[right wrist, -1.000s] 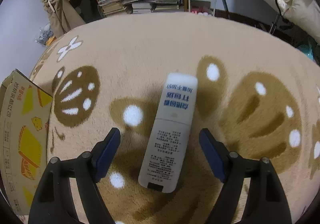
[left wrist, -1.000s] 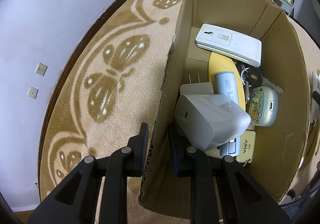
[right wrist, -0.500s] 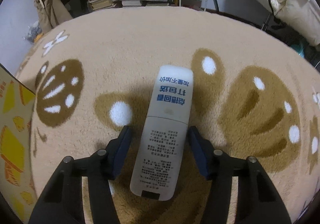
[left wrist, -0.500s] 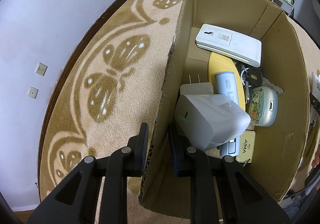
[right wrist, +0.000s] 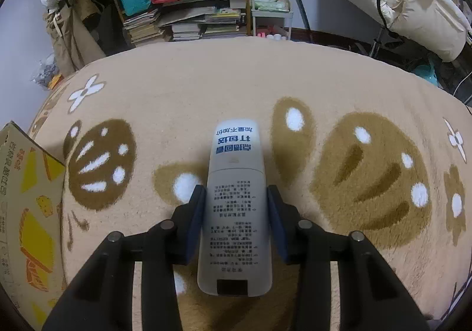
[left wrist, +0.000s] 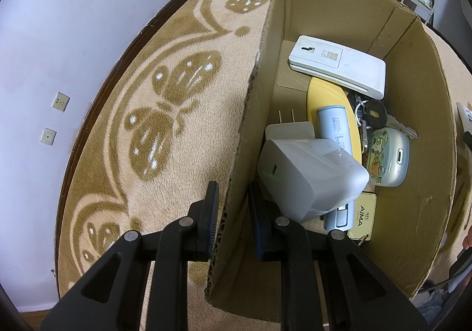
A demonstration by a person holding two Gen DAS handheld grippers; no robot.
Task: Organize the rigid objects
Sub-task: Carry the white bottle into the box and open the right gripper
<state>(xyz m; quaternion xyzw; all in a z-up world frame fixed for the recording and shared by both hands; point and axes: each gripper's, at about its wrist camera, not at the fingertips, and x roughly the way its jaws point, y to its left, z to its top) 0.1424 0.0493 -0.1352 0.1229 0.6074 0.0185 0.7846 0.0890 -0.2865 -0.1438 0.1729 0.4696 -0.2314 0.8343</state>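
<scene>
My left gripper (left wrist: 233,213) is shut on the left wall of an open cardboard box (left wrist: 253,112), one finger outside and one inside. The box holds a white charger (left wrist: 309,177), a white flat device (left wrist: 339,65), a yellow item (left wrist: 321,94), a power bank (left wrist: 334,124), keys (left wrist: 371,112), a pale green case (left wrist: 389,156) and a card (left wrist: 362,215). My right gripper (right wrist: 236,218) is shut on a white remote-like device (right wrist: 236,207) with printed text, lifted slightly off the rug.
A beige rug (right wrist: 339,94) with brown butterfly patterns covers the surface. The box's printed outer side (right wrist: 26,198) stands at the left of the right wrist view. Shelves with books (right wrist: 183,24) and bags (right wrist: 413,6) stand behind. A wall (left wrist: 59,35) runs along the left.
My right gripper moved forward around the white device and closed on its sides, then raised it. My left gripper and the box have not moved.
</scene>
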